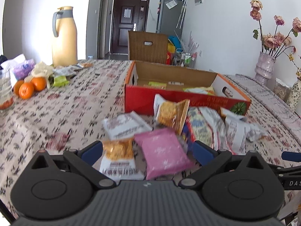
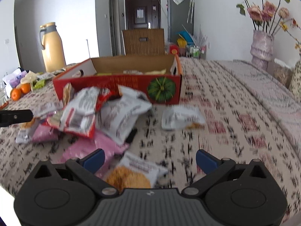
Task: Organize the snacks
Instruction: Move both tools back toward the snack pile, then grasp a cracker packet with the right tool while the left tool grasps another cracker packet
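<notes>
A heap of snack packets lies on the patterned tablecloth in front of a red cardboard box (image 1: 169, 98) (image 2: 116, 86) that holds a few packets. My left gripper (image 1: 148, 153) is open, its blue fingers spread around a pink packet (image 1: 162, 151) and a white-and-orange packet (image 1: 118, 156). My right gripper (image 2: 149, 160) is open too, above a white packet with a golden snack picture (image 2: 134, 173). Another white packet (image 2: 181, 117) lies alone right of the heap. The left gripper's tip (image 2: 16, 117) shows at the right wrist view's left edge.
A yellow thermos jug (image 1: 64, 37) stands at the table's far left, with oranges (image 1: 30, 86) and bags near it. A vase of dried roses (image 1: 265, 66) stands at the right. A wooden chair back (image 1: 147, 46) rises behind the box.
</notes>
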`<action>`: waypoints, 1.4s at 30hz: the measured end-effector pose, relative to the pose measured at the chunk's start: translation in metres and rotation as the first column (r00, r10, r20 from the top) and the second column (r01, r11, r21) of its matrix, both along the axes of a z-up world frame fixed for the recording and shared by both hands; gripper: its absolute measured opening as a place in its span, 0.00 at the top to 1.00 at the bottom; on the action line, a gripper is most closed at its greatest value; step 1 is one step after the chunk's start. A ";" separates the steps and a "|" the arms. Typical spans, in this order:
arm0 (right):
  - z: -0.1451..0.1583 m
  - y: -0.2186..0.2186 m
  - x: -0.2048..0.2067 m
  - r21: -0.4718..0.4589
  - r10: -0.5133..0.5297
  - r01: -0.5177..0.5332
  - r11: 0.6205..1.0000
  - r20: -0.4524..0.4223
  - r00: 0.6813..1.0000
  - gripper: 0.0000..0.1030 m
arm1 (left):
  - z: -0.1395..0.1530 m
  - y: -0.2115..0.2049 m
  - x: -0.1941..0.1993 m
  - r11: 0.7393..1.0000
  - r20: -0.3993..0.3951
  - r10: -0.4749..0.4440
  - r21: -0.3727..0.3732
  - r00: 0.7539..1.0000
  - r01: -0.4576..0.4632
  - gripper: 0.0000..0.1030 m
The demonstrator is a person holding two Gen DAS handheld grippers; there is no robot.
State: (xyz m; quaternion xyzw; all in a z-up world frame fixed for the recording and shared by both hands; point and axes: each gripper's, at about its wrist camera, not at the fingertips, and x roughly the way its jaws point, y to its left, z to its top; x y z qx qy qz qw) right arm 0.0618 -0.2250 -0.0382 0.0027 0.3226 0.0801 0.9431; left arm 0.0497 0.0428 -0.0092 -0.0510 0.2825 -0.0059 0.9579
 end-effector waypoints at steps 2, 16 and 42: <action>-0.004 -0.002 -0.003 0.008 -0.007 0.007 1.000 -0.015 1.000 0.00 | -0.003 0.002 -0.004 1.000 -0.008 0.001 -0.007 1.000 -0.002 0.00; -0.014 0.004 -0.003 0.013 -0.050 0.050 0.999 -0.038 0.998 0.13 | -0.010 0.003 -0.010 1.000 -0.024 -0.002 -0.012 1.000 0.002 0.00; -0.004 -0.021 -0.009 0.039 -0.095 0.094 0.995 0.052 0.994 0.60 | -0.014 0.027 0.019 0.991 -0.066 0.134 0.021 0.989 -0.133 0.04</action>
